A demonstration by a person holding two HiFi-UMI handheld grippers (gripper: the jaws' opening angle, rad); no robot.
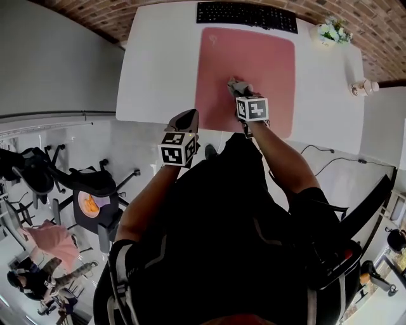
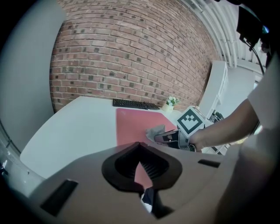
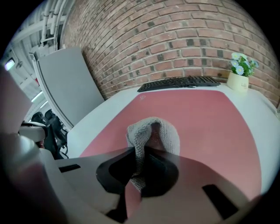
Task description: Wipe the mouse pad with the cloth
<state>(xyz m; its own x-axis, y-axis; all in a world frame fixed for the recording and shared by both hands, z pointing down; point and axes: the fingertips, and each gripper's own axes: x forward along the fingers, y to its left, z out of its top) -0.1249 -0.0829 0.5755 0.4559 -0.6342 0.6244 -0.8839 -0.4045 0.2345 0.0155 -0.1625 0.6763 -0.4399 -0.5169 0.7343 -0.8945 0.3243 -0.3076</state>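
A: What has the right gripper got hold of?
B: The right gripper (image 3: 139,173) has its jaws closed on a fold of the grey cloth (image 3: 153,133). The rest of the cloth bunches out ahead of the tips and lies on the pink mouse pad (image 3: 205,118), toward the pad's lower middle in the head view. I'd judge it's held that way so the loose wad does the rubbing, not the jaws.
A: And the other one?
B: The left gripper (image 2: 142,175) holds nothing, and its jaws are drawn together to a thin slit. It hangs at the near edge of the white table (image 1: 158,63), centre-left in the head view, apart from the pad. It's probably kept back to leave the wiping hand room.
A: Does the pad need pinning?
B: Nothing holds it now, so my guess is it could creep under a hard stroke.
A: What else is around?
B: There's a black keyboard (image 1: 247,16) just beyond the pad's far edge, at the top of the frame. A small pot of flowers (image 1: 331,32) stands upper right, off the pad's corner. A small pale object (image 1: 365,87) sits at the right, too small to name.
A: Is anything in the way?
B: The pad is bare apart from the cloth. Only far strokes risk nudging the keyboard.
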